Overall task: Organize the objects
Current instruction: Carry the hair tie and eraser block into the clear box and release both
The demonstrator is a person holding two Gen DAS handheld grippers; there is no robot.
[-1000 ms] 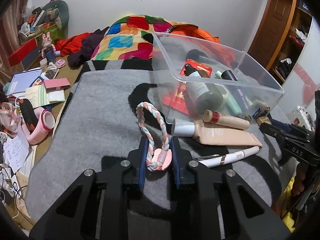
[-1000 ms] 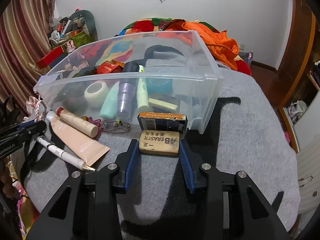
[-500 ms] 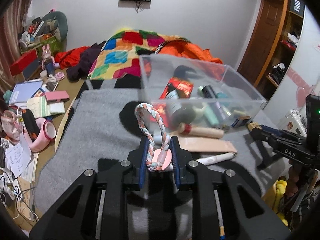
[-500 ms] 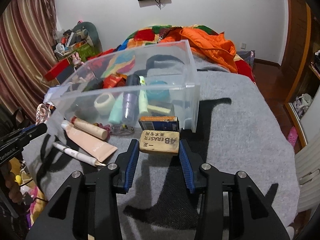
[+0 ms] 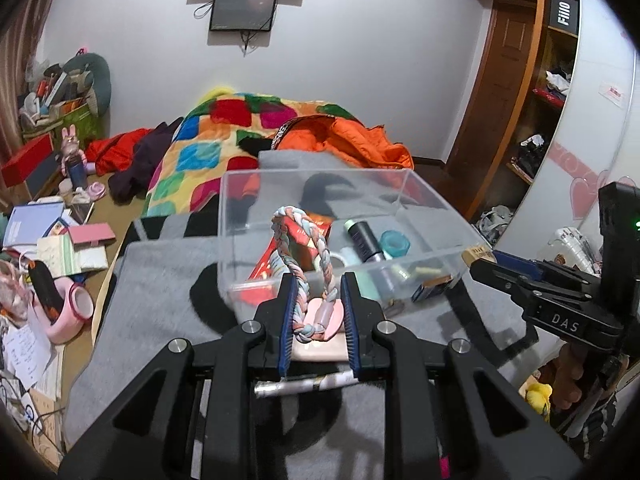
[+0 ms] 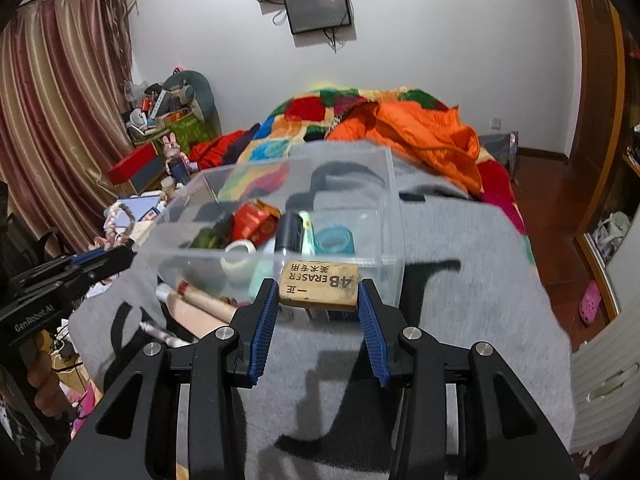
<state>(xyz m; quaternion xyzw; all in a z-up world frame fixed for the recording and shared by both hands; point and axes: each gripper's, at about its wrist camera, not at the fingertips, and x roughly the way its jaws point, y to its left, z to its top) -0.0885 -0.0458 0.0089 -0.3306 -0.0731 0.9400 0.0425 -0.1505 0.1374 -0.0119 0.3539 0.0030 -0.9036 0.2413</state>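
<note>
Left tongs (image 5: 319, 312) clamped on the pink tab end of a braided loop (image 5: 303, 252); the loop stands up free above the pads, in front of the clear bin (image 5: 436, 200). Right tongs (image 6: 318, 300) clamped on an eraser (image 6: 319, 285), gripped across its short ends, label facing the camera, held just at the bin's near rim.

Handling, as judged:
- Loop: light, soft, floppy cord. Hold by the stiffer tab, as now; the braid would sag or slide if pinched mid-loop.
- Eraser: light, firm, slightly rubbery, so grippy between pads. End-to-end hold looks secure; no fragility.

Bin rests on the grey blanket (image 6: 460, 280) over the bed, already holding bottles, a tape roll and a red packet. A beige tube (image 6: 208, 304) and a pen lie outside, beside its near wall.

Change from earlier frames: both tongs have risen with their loads. Loop and eraser, then low against the blanket, now sit at about rim level. Grips unchanged. Whether the eraser is over the rim yet is hard to tell; the bin edge is blurred.
</note>
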